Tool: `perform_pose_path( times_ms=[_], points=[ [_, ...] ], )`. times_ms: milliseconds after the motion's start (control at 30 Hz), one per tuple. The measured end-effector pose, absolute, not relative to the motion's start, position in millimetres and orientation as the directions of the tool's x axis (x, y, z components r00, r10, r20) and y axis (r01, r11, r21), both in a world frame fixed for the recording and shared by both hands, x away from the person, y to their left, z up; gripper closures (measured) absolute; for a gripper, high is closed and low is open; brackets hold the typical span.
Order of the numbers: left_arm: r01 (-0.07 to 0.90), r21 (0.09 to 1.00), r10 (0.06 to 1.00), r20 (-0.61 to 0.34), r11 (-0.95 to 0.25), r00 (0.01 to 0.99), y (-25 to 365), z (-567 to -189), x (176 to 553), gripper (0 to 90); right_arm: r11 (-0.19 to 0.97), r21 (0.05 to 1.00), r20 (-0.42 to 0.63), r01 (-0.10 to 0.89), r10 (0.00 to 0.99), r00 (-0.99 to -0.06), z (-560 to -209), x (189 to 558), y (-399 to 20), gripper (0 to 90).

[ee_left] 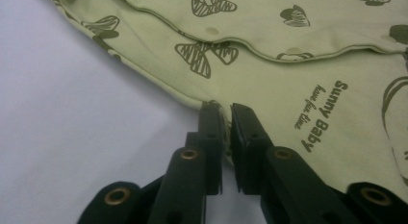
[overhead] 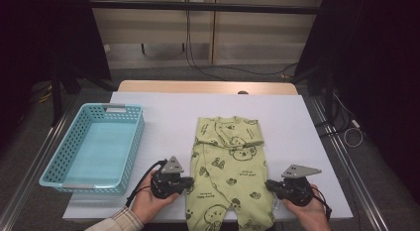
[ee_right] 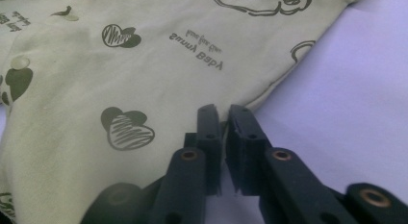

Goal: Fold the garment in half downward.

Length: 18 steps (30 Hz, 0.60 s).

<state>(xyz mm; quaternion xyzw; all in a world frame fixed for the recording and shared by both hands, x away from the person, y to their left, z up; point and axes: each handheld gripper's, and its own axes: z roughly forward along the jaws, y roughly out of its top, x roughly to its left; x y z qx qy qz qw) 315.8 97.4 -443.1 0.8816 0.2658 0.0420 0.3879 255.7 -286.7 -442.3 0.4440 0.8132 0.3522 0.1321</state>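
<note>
Both hands come in low at the near edge, one on each side of the green baby romper [overhead: 229, 164]. The left gripper [overhead: 187, 183] points inward at its left edge, the right gripper [overhead: 270, 185] at its right edge. Each pair of jaws stands slightly parted at the hem.

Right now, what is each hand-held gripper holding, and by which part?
Both sit at the baby romper's side edges: left hand-held gripper on its left edge, right hand-held gripper on its right. Whether they pinch it cannot be told.
</note>
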Motion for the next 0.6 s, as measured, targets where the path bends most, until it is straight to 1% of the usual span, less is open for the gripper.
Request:
perform_pose_path(
  times_ms=[100, 167, 233, 333, 367, 433, 500, 533, 600],
  points=[
    [0.433, 0.727, 0.509, -0.133, -0.533, 0.850, 100, -439, 317, 76.1, 0.350, 0.693, 0.110, 0.631, 0.813, -0.571, -441, 256, -287, 70.4],
    [0.440, 0.739, 0.536, -0.128, -0.510, 0.835, 102, -438, 319, 68.1, 0.340, 0.710, 0.111, 0.617, 0.812, -0.574, -440, 257, -288, 59.5],
    [0.444, 0.747, 0.553, -0.124, -0.495, 0.824, 104, -438, 323, 59.6, 0.317, 0.722, 0.108, 0.615, 0.827, -0.552, -439, 258, -288, 48.6],
    [0.451, 0.768, 0.582, -0.126, -0.456, 0.803, 104, -440, 329, 46.5, 0.307, 0.733, 0.086, 0.608, 0.844, -0.530, -438, 263, -289, 38.7],
    [0.443, 0.775, 0.588, -0.115, -0.451, 0.800, 104, -440, 331, 42.0, 0.298, 0.732, 0.084, 0.612, 0.853, -0.515, -438, 264, -289, 33.1],
    [0.423, 0.804, 0.600, -0.104, -0.419, 0.793, 103, -439, 332, 32.1, 0.268, 0.744, 0.102, 0.611, 0.859, -0.501, -438, 268, -290, 25.3],
    [0.398, 0.827, 0.610, -0.087, -0.397, 0.788, 102, -438, 333, 26.4, 0.252, 0.752, 0.106, 0.610, 0.866, -0.488, -436, 273, -290, 15.3],
    [0.403, 0.831, 0.617, -0.094, -0.383, 0.781, 102, -437, 333, 24.7, 0.235, 0.755, 0.114, 0.612, 0.872, -0.476, -435, 275, -290, 12.4],
    [0.403, 0.835, 0.622, -0.096, -0.375, 0.777, 101, -436, 337, 18.2, 0.220, 0.768, 0.123, 0.601, 0.871, -0.476, -432, 279, -289, 8.3]
  ],
)
